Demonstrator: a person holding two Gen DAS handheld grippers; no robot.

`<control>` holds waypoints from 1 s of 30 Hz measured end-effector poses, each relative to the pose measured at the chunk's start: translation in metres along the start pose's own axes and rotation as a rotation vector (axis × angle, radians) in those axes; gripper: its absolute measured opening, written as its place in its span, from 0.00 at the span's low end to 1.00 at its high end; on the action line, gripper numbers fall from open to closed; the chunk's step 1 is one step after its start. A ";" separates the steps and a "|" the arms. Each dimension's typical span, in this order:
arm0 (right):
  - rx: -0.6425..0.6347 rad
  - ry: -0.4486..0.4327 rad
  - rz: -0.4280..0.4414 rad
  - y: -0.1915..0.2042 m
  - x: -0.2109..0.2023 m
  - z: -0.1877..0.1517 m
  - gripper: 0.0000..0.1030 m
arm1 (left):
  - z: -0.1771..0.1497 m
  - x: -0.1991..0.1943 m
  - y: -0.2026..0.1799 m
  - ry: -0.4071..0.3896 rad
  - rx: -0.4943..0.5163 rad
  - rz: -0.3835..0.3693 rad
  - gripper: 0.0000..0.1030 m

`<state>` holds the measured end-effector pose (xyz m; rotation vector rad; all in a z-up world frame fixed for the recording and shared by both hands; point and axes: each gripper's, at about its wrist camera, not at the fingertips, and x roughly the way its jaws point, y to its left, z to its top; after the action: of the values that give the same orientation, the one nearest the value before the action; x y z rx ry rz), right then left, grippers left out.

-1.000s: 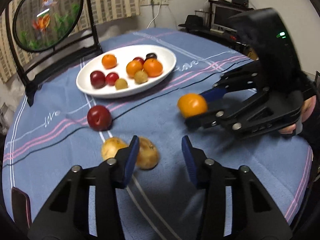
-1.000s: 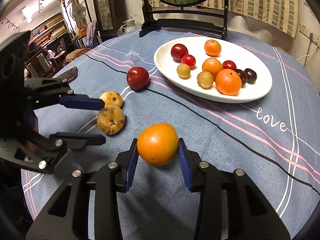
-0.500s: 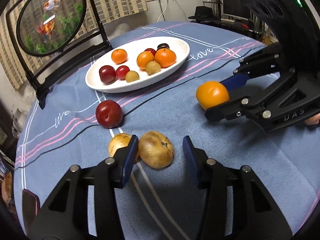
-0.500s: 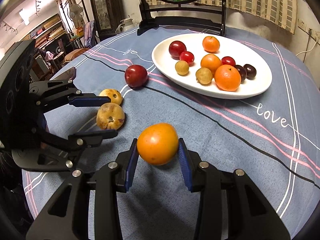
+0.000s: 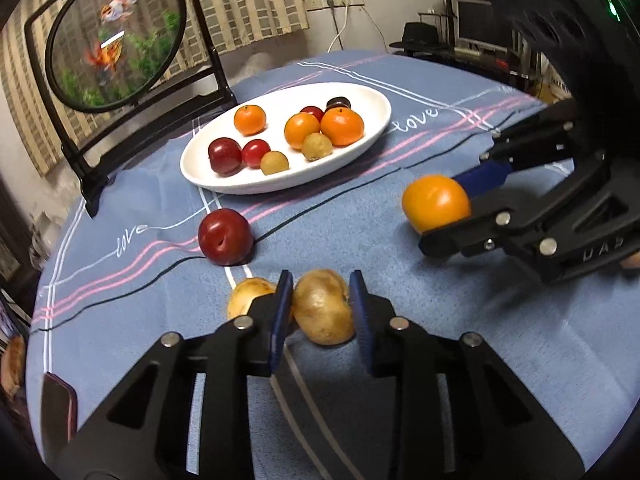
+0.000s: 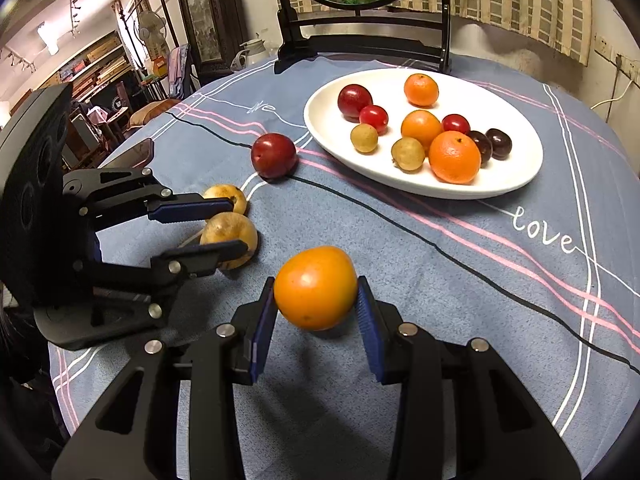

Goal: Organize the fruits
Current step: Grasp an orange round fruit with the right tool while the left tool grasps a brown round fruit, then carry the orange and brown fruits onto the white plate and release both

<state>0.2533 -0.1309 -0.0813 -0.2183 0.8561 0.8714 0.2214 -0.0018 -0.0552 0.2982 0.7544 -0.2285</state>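
Observation:
My left gripper [image 5: 320, 304] is shut on a brown-yellow fruit [image 5: 324, 306] that lies on the blue tablecloth; it also shows in the right wrist view [image 6: 229, 240]. A second brown-yellow fruit [image 5: 248, 298] touches it on the left. My right gripper [image 6: 316, 312] is shut on an orange fruit [image 6: 316, 287] and holds it just above the cloth; that fruit also shows in the left wrist view [image 5: 436, 202]. A dark red plum [image 5: 225, 237] lies alone between the grippers and the white oval plate [image 5: 372, 128], which holds several oranges, plums and small fruits.
A black stand with a round goldfish picture [image 5: 116, 44] stands behind the plate at the table's far edge. A dark phone [image 5: 58, 404] lies near the left edge of the table. Shelves and furniture stand beyond the table.
My left gripper moved forward around the brown-yellow fruit and closed on it. My right gripper kept hold of the orange fruit and barely moved.

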 end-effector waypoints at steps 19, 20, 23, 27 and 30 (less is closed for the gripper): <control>0.009 -0.012 -0.006 0.000 -0.005 0.001 0.39 | -0.004 0.007 -0.007 0.023 0.024 0.002 0.33; 0.014 -0.017 -0.006 -0.001 -0.006 0.002 0.39 | -0.003 0.006 -0.006 0.022 0.015 -0.008 0.32; 0.049 -0.046 -0.005 -0.011 -0.010 0.006 0.39 | 0.007 -0.001 0.004 0.005 -0.042 -0.070 0.32; 0.158 -0.136 -0.006 -0.038 -0.019 0.029 0.39 | 0.050 -0.001 0.033 -0.040 -0.131 -0.127 0.32; 0.247 -0.201 -0.057 -0.062 -0.016 0.051 0.39 | 0.088 0.015 0.058 -0.060 -0.195 -0.120 0.31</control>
<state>0.3234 -0.1553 -0.0455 0.0600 0.7570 0.7129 0.3053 0.0202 0.0056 0.0608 0.7301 -0.2733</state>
